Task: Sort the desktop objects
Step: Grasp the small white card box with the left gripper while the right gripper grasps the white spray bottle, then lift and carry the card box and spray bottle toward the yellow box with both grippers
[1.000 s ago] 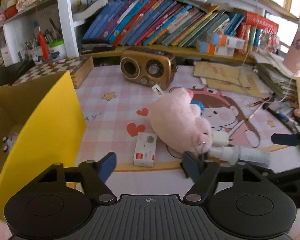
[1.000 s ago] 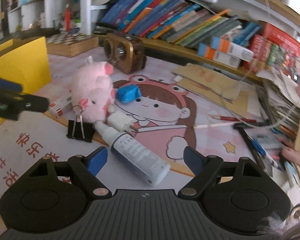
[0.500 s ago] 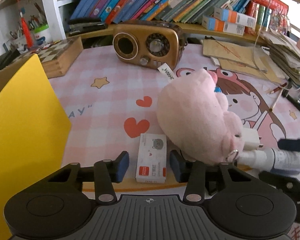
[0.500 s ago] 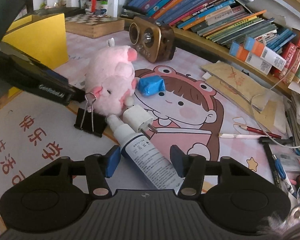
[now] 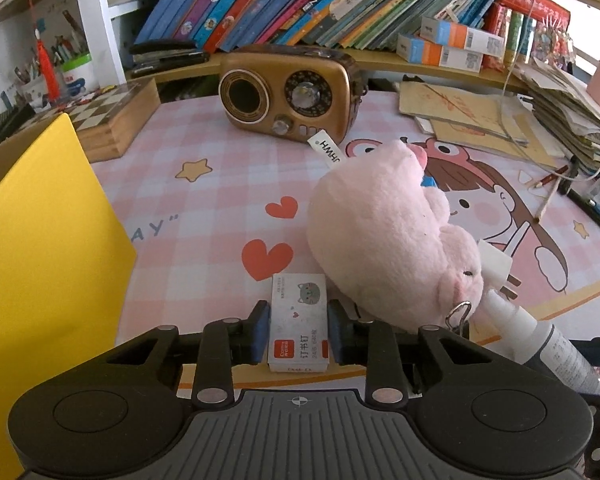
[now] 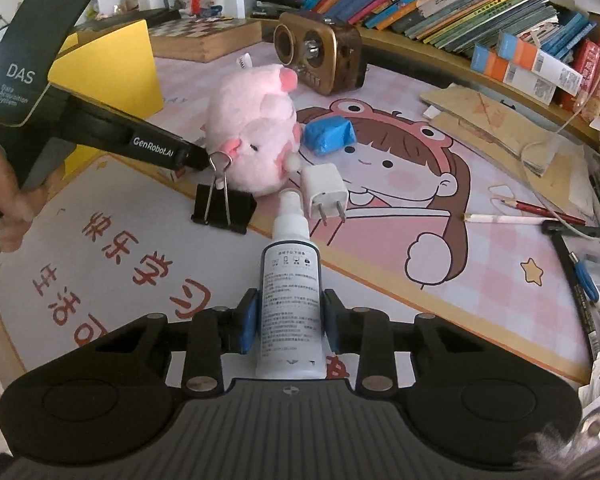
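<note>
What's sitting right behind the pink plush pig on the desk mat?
Behind the pink plush pig sits a crumpled blue wrapper on the desk mat, and farther back a gold retro radio. The mat directly beneath the pig is covered.

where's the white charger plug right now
In the right wrist view the white charger plug lies on the desk mat just right of the pink plush pig, beside the spray bottle nozzle, with the blue packet behind it.

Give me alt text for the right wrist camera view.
The right gripper is closing on a white spray bottle lying on a pink desk mat. Beyond it sit a charger plug, binder clip and pink plush pig.
</note>
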